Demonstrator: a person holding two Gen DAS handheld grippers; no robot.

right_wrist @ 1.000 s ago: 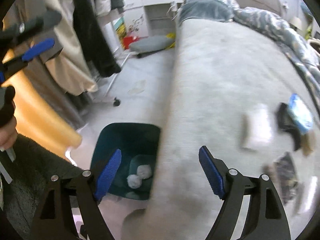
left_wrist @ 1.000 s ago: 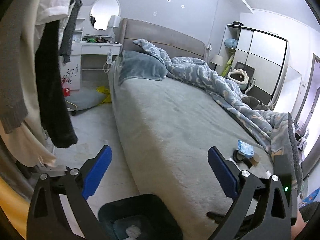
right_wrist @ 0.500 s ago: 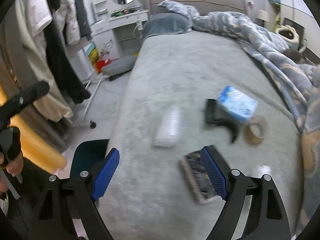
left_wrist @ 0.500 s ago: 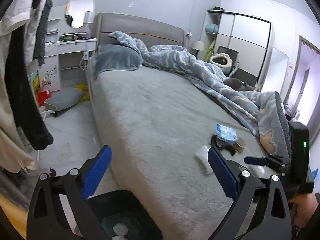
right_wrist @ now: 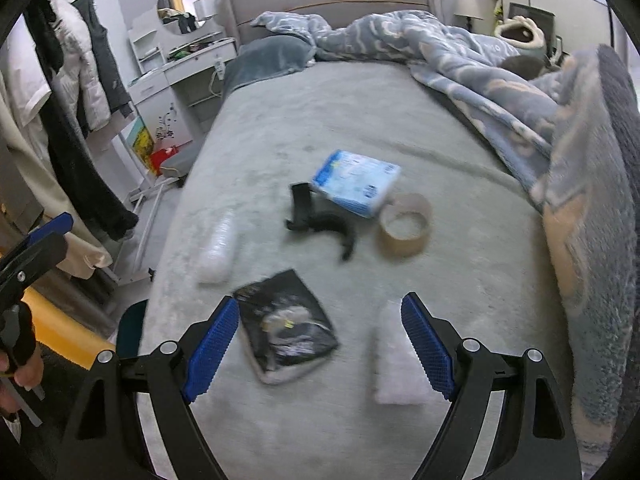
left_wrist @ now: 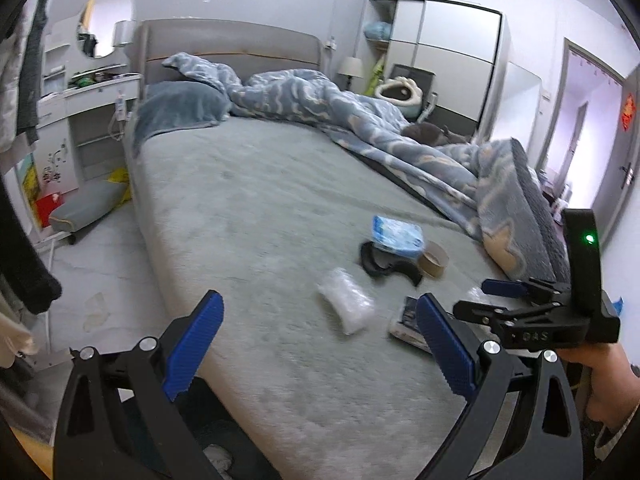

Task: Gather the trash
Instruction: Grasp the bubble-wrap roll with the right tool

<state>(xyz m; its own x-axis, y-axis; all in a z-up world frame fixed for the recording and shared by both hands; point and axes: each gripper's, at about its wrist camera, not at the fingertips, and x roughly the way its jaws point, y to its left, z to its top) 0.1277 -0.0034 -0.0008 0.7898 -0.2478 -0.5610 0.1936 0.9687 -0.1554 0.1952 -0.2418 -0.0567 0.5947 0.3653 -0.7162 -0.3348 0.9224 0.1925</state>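
both grippers over the bed end, jaws apart and empty, lined up for a pickup.

right gripper (right_wrist: 316, 344) hangs just above the black glossy foil wrapper (right_wrist: 286, 330) with a white crumpled tissue wad (right_wrist: 394, 360) beside it. likely wide so either fits between the pads. left gripper (left_wrist: 316, 348) is equally spread over the bed edge, the dark bin (left_wrist: 208, 432) below it, probably kept near for drops. further out on the grey plush bedspread (right_wrist: 360, 120): clear crinkled plastic bag (right_wrist: 218, 246), black curved strap (right_wrist: 320, 218), brown tape roll (right_wrist: 406, 224), blue-white tissue pack (right_wrist: 354, 182). rumpled blue duvet (right_wrist: 460, 56) lies beyond.
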